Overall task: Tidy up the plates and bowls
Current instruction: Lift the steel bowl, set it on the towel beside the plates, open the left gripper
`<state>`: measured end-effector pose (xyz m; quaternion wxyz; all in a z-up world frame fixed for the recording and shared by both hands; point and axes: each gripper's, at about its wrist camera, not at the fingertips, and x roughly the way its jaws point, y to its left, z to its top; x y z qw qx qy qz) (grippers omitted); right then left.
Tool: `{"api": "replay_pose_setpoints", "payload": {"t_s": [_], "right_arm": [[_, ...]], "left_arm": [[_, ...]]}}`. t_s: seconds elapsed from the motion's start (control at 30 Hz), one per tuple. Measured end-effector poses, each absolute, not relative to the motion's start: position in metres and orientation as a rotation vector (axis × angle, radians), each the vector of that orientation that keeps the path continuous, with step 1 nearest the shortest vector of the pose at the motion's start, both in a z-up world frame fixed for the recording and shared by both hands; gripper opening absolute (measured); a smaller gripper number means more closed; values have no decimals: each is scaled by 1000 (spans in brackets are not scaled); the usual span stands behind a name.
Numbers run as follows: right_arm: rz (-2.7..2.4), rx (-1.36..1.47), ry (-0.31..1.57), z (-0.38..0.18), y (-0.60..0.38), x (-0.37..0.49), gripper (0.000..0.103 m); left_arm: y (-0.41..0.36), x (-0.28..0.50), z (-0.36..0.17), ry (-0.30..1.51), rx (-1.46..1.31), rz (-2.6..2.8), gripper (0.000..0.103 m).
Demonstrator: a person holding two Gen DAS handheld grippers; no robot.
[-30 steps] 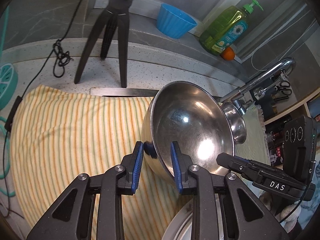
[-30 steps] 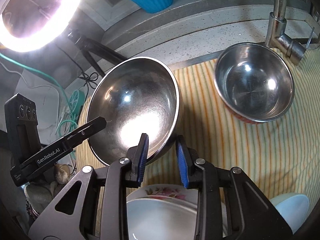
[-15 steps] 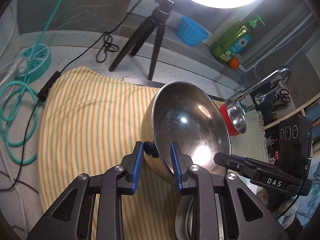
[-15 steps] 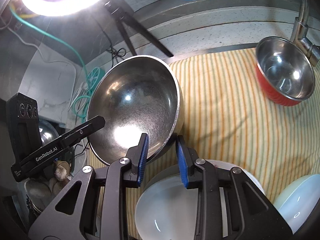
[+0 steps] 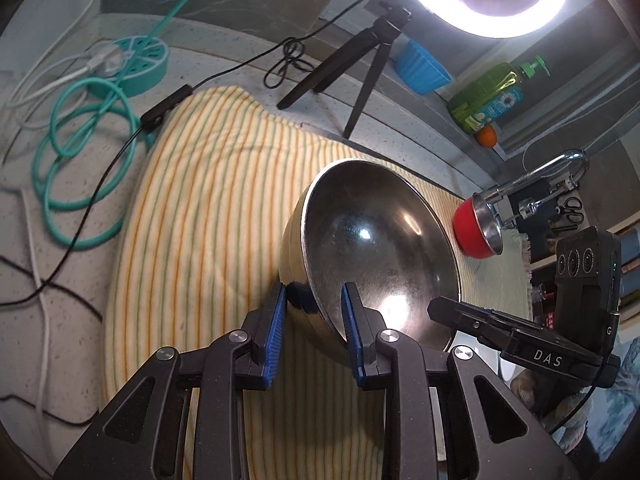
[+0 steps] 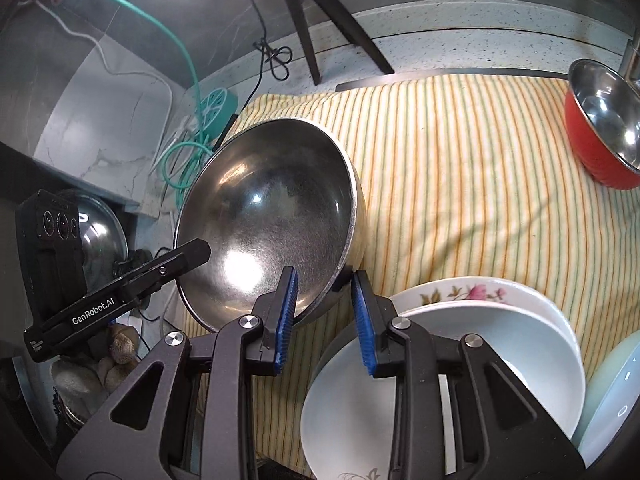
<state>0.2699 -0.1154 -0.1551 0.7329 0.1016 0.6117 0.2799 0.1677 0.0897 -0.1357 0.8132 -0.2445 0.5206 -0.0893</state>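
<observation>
striped cloth [image 5: 208, 208] | both claws grip steel bowl [image 5: 376, 248] rim | labels: "DAS", "GenRobot.AI"

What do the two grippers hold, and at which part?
Both hold the large steel bowl by its rim: the left gripper on one side, the right gripper on the opposite side.

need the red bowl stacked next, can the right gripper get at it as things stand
Probably not yet: the right gripper has its jaws clamped on the big steel bowl's rim. The red bowl sits unobstructed across the striped cloth.

Steel bowl [image 6: 272, 216] above towel [image 6: 460, 168] — plates [image 6: 480, 344] right, tripod [image 6: 320, 20] behind
</observation>
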Motion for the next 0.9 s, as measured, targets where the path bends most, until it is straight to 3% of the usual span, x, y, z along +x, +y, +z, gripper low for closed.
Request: {"api": "replay_pose_setpoints", "payload": {"t_s": [0.9], "right_arm": [[649,163,1377,-166,-95,258,29]], "left_arm": [[103,148,-147,1127,-536,-154,25]]}}
